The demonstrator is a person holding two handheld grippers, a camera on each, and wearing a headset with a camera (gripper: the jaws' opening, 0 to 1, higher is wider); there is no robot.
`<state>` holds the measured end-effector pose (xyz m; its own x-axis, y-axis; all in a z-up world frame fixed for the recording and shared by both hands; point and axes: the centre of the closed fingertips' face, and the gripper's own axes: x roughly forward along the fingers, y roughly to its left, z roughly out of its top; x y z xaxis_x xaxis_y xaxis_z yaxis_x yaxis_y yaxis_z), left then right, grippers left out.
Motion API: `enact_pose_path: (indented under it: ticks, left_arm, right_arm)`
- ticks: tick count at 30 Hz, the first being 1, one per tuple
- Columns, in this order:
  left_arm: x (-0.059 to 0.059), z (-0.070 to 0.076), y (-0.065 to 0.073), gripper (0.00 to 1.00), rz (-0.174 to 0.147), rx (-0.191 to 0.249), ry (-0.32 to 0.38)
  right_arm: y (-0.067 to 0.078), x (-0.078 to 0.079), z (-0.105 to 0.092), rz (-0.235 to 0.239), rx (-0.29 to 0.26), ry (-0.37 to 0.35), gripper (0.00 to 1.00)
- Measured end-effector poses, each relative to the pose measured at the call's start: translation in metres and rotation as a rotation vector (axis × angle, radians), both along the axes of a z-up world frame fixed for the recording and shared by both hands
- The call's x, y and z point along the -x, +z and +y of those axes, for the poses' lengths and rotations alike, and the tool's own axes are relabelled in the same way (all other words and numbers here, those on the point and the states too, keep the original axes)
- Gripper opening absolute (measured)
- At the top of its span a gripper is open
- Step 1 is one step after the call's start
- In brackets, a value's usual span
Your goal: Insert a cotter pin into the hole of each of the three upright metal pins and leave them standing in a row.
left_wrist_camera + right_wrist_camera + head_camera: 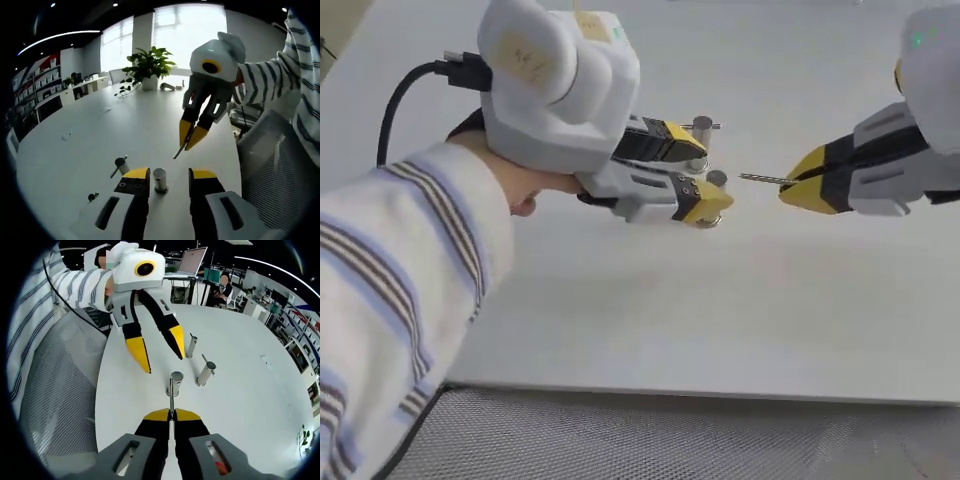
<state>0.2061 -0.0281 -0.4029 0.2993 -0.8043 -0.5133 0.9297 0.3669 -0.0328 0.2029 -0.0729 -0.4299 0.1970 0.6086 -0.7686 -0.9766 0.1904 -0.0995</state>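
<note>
So the cotter pin (760,179) is a thin, straight sliver of shiny wire. It lies close to level, with its long axis running straight out of the right gripper (790,190). Its free tip is aimed at the nearest metal pin (717,178) and stops just short of it in the head view. The right gripper's yellow-tipped jaws are squeezed together on the wire's back end. That nearest metal pin is a short, smooth, silvery cylinder with a little flared foot, standing upright on the white matte table (620,320). It sits right between the jaws of the left gripper (707,178), which are spread apart on either side of it, with a gap on both sides in the left gripper view. Just beyond is a second metal pin (701,125), also upright, with another cotter pin (716,126) poking crosswise through its top. The right gripper view has a third upright pin (192,345) further back. A striped knit sleeve (400,260) covers the arm holding the left gripper.
</note>
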Motion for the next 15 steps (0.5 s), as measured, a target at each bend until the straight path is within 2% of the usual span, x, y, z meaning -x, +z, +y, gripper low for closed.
enact_pose_path:
  ticks: [9,10,15]
  left_arm:
    - [-0.016,0.002,-0.021,0.24,0.019,-0.042,0.006]
    - [-0.012,-0.004,-0.02,0.24,0.017,-0.046,0.002]
    - [-0.017,-0.004,-0.027,0.2,0.014,-0.073,-0.015]
  right_arm:
    - [-0.015,-0.006,-0.004,0.012,0.028,0.004,0.0]
    - [-0.016,-0.008,-0.004,0.013,0.029,0.005,0.0]
    - [-0.018,-0.009,-0.002,0.019,0.026,0.009,0.0]
